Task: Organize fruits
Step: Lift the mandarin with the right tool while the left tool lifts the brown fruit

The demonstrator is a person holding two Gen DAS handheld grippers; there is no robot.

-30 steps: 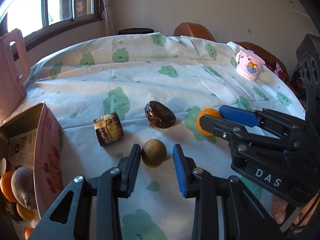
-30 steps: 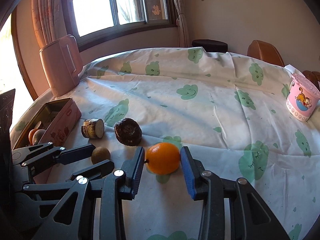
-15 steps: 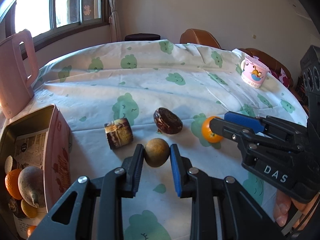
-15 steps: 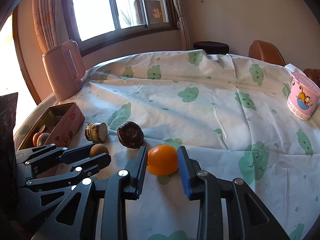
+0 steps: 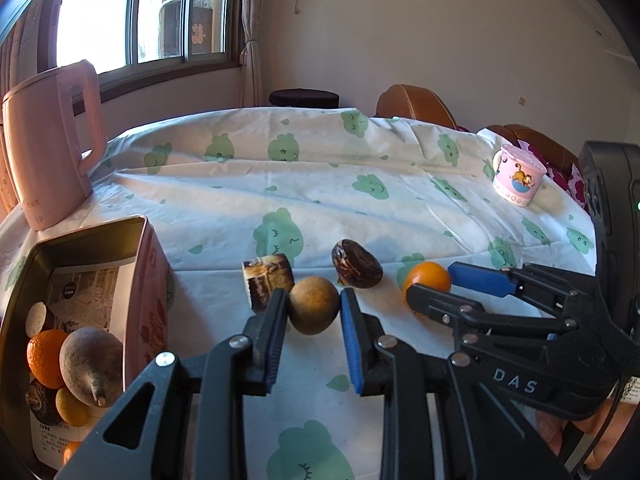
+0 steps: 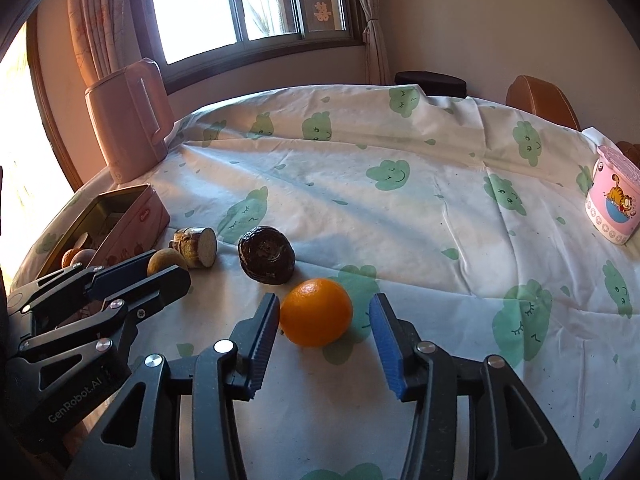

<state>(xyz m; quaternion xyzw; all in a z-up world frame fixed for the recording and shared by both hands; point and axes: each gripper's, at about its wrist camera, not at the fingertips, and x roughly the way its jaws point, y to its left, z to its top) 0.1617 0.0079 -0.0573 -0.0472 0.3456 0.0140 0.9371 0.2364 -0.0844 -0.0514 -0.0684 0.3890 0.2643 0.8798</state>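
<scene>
Brown fruit (image 5: 313,312): sitting clamped between the pads of the left tongs (image 5: 313,300), both pads pressing its sides, just in front of the cut piece (image 5: 268,280) and the dark fruit (image 5: 357,264). Being round, offering no long axis to line up with.

Tin (image 5: 146,280): standing open just to the left of those tongs, on the same near edge of the table, already holding an orange, a pear-shaped fruit and a few smaller ones. Probably calling for a lift and a short carry leftward, clearing the tall pink wall before letting go over the free back part of the tin. Lying far nearer the left hand than the right.

Orange (image 6: 316,312): resting on the cloth between the jaws of the right tongs (image 6: 325,306), on the far side of the brown fruit from the tin. Jaws having just been opening, now standing apart: the left pad close against the orange or barely touching it, the right pad clearly off it, so gripping nothing. Likely needing a fresh squeeze before any carry, and then travelling across the spot where the left tongs (image 6: 168,266) are working, so probably better waiting until that side clears.

Risking, on the left side, a knock of the fruit against the tin's rim if carried too low.
</scene>
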